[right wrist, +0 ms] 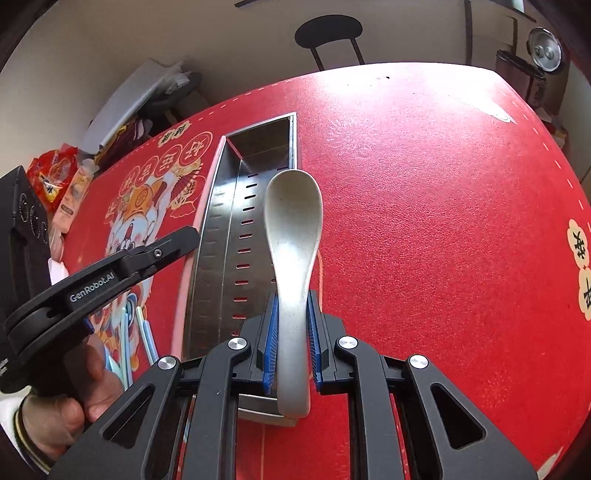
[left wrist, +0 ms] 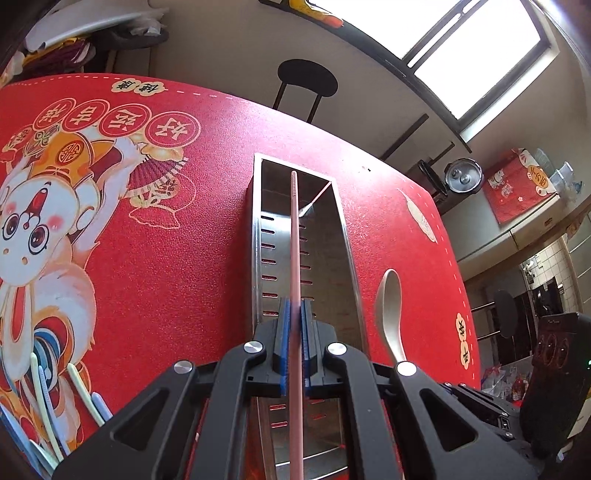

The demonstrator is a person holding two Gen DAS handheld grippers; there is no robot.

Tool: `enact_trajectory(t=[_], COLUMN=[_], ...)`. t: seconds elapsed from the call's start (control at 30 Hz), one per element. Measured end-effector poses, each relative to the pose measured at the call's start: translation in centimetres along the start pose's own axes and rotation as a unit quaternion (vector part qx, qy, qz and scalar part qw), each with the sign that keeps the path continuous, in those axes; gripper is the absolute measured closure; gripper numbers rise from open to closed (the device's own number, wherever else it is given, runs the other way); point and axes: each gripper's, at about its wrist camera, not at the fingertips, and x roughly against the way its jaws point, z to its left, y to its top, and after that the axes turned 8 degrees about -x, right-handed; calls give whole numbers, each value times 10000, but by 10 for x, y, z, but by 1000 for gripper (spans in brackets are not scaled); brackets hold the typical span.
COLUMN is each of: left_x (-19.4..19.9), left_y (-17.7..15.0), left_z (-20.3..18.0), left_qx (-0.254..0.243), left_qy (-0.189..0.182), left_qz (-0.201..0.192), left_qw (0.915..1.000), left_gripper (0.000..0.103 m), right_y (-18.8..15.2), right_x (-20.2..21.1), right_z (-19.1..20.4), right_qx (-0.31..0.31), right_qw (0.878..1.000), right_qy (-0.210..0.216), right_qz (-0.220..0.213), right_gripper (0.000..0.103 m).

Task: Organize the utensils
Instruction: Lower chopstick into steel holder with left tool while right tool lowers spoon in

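A long steel utensil box (left wrist: 341,236) (right wrist: 214,229) with slotted walls lies on the red mat. My left gripper (left wrist: 295,306) is shut on a pink chopstick (left wrist: 294,236), which points forward over the open box. My right gripper (right wrist: 293,299) is shut on the handle of a white soup spoon (right wrist: 293,221), bowl forward, over the box's right side. In the left wrist view that spoon (left wrist: 388,306) hangs just right of the box. In the right wrist view the left gripper's finger (right wrist: 159,251) reaches in from the left, held by a hand (right wrist: 55,406).
Several pastel chopsticks (left wrist: 48,402) (right wrist: 125,343) lie on the mat left of the box, on the rabbit print. A black stool (left wrist: 306,85) (right wrist: 328,33) stands beyond the table's far edge. Snack packets (right wrist: 55,181) sit off the table's left side.
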Motion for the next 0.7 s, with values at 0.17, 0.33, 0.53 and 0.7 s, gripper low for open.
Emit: enact_trajectory(t=[0.17,0.33,0.53,0.7], left_x=[-5,1,21,41], left_y=[0,1,1,-4], left_z=[2,5,11,22], left_qx=[-125,-207,-435,-620], left_qy=[153,192,358,562], left_qz=[46,43,-37,-134], left_qw=[9998,9996,9984,9964], left_gripper=[97,96,93,78], right_y=[2,1,-4,-7], right_x=[-6,-12,-18,-25], right_z=[6,15,22,26], right_qx=[-41,-58,-147,-189], right_qw=[10000,9999,9997,9991], right_qy=[30,-6,-109,-310], right_qz=[26,92,155,215], right_gripper=[88,88,88,88])
